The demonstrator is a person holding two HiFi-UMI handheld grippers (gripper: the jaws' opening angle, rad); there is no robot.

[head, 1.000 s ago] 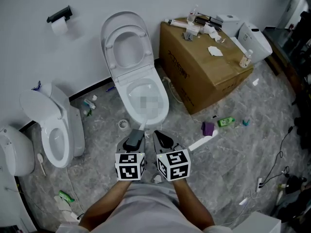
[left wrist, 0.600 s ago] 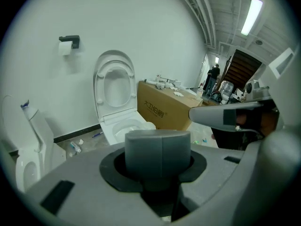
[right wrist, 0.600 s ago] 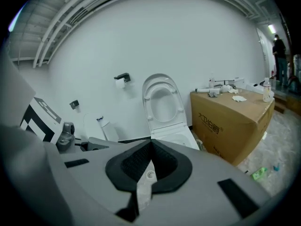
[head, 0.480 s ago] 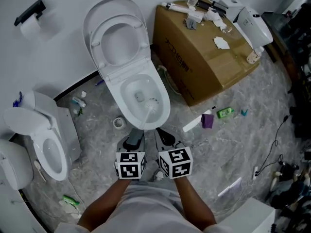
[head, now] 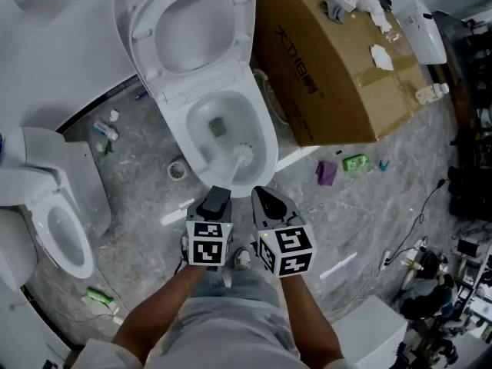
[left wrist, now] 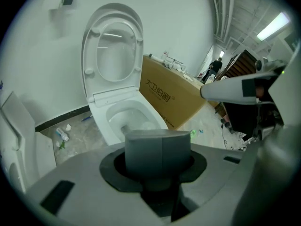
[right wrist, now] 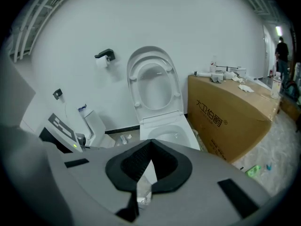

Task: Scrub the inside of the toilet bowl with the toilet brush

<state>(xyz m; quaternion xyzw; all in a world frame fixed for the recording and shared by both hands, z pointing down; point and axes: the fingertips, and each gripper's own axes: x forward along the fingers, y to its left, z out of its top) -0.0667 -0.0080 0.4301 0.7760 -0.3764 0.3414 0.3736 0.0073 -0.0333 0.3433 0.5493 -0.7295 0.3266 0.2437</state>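
The white toilet (head: pixel 267 141) stands open with its lid and seat raised against the wall. The white head of the toilet brush (head: pixel 244 154) is down inside the bowl at its front right. The shaft runs back to a grey grip that fills the jaws of my left gripper (head: pixel 216 198), which is shut on it. In the left gripper view that grey grip (left wrist: pixel 157 149) hides most of the bowl (left wrist: pixel 134 117). My right gripper (head: pixel 264 200) is beside it at the bowl's front rim, shut and holding nothing. In the right gripper view its pads (right wrist: pixel 141 161) meet below the toilet (right wrist: pixel 171 131).
A big cardboard box (head: pixel 338 68) with clutter on top stands right of the toilet. A second toilet (head: pixel 58 229) is at the left. On the marble floor lie a green bottle (head: pixel 354 162), a purple thing (head: pixel 327 173), a white stick (head: pixel 296 158) and cables (head: pixel 415 229).
The view has tipped down and closed in on the toilet. Both grippers have come up to the bowl's front rim, and the brush head now shows inside the bowl.
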